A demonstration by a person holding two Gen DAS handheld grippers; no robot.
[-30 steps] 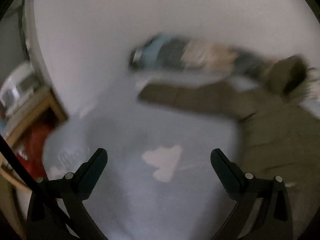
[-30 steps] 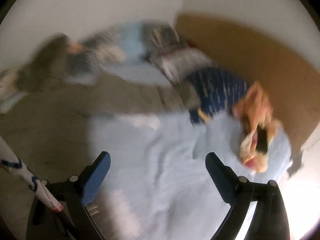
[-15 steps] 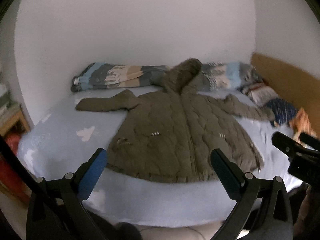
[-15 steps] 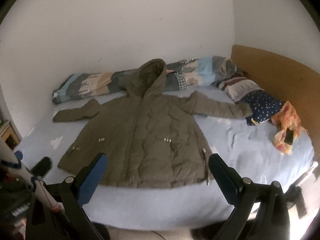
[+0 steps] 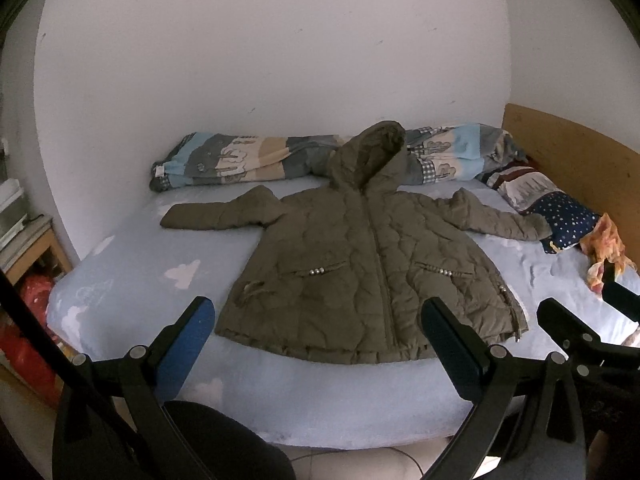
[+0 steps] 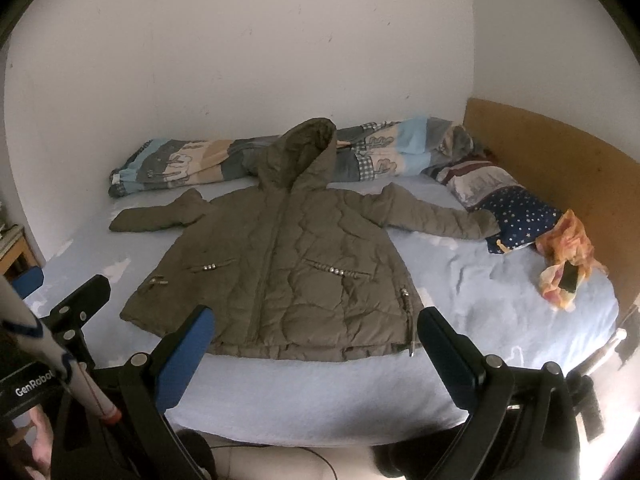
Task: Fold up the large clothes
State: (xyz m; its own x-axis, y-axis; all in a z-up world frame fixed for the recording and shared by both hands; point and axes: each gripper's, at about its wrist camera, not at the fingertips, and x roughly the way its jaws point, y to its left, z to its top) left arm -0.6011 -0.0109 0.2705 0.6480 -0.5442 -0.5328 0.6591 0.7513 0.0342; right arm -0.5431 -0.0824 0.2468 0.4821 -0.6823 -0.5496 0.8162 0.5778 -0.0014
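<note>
Both tools, left [image 5: 318,338] & right [image 6: 314,338], wide open, empty, w/ jacket [image 5: 360,276] flat on bed [image 5: 132,256].

One legible marking: white lettering "GenRobo", cut off at its end, on a black housing [image 6: 28,388] left of the right hand-held gripper [image 6: 316,338]. Nothing else readable.

The hooded jacket [image 5: 368,264] ahead of me was matt quilted olive cloth, puffy, with shiny metal pocket studs [image 5: 318,271]. The bedsheet [image 5: 132,264] was soft, wrinkled pale-blue cloth. At the frame's right, the headboard [image 5: 568,168] looked smooth wood.
</note>
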